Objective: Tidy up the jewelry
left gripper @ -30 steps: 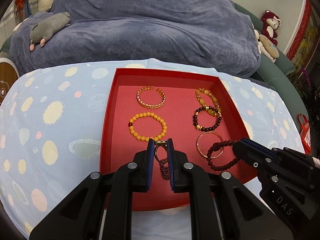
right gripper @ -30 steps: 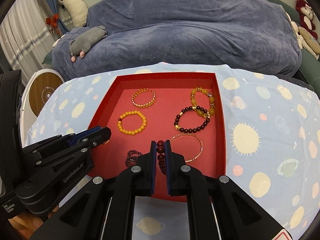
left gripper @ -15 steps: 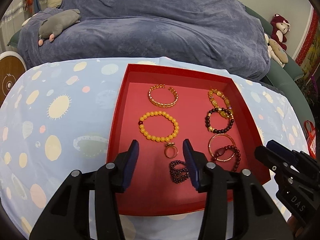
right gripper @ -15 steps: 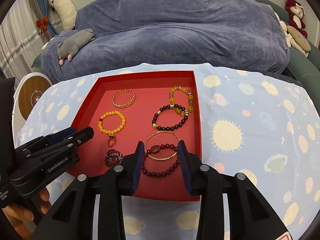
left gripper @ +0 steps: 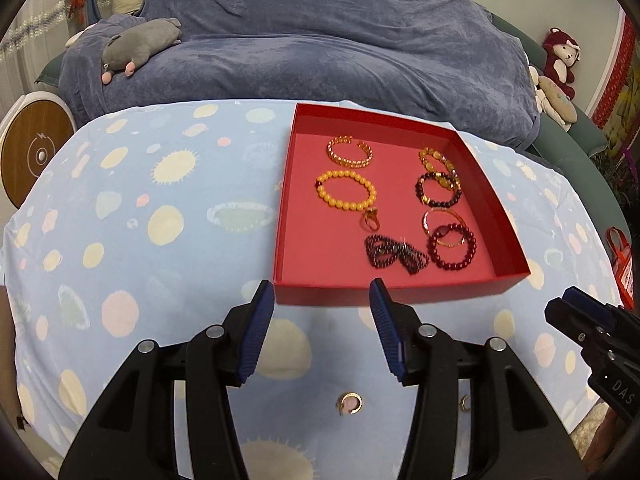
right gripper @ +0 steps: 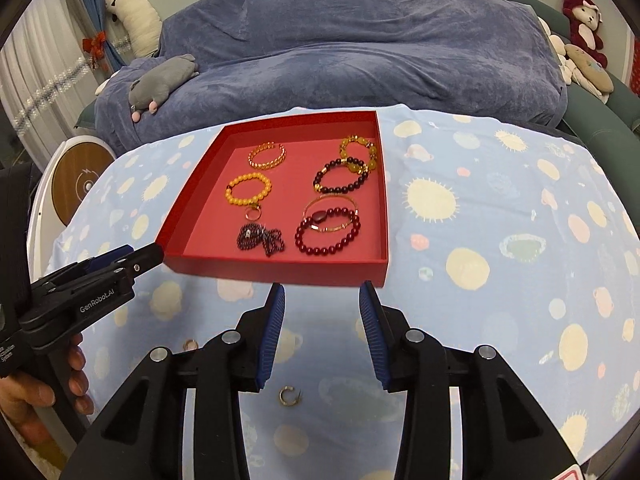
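Note:
A red tray (left gripper: 282, 208) (right gripper: 280, 270) on the spotted tablecloth holds several bracelets. Among them are a yellow bead bracelet (left gripper: 346, 190), a gold ring (left gripper: 370, 218), a dark bead strand (left gripper: 394, 254) (right gripper: 260, 240) and a dark red bead bracelet (left gripper: 452, 248) (right gripper: 326, 236). My left gripper (left gripper: 321, 286) hovers just in front of the tray's near wall, its jaws opening with nothing between them. My right gripper (right gripper: 322, 287) is likewise outside the near wall, open and empty. Two small rings (left gripper: 350, 404) (right gripper: 288, 395) lie loose on the cloth beneath the grippers.
A blue-covered sofa (left gripper: 340, 52) with a grey plush toy (left gripper: 138, 46) stands behind the table. More plush toys (right gripper: 582, 28) sit at the far right. A round white and wood device (right gripper: 82, 186) is at the left edge. A person's hand (right gripper: 44, 392) holds the left gripper.
Both grippers opened, leaving the ring with the dark strand and the dark red bracelet lying in the tray. Both then drew back out of the tray toward the near table edge.

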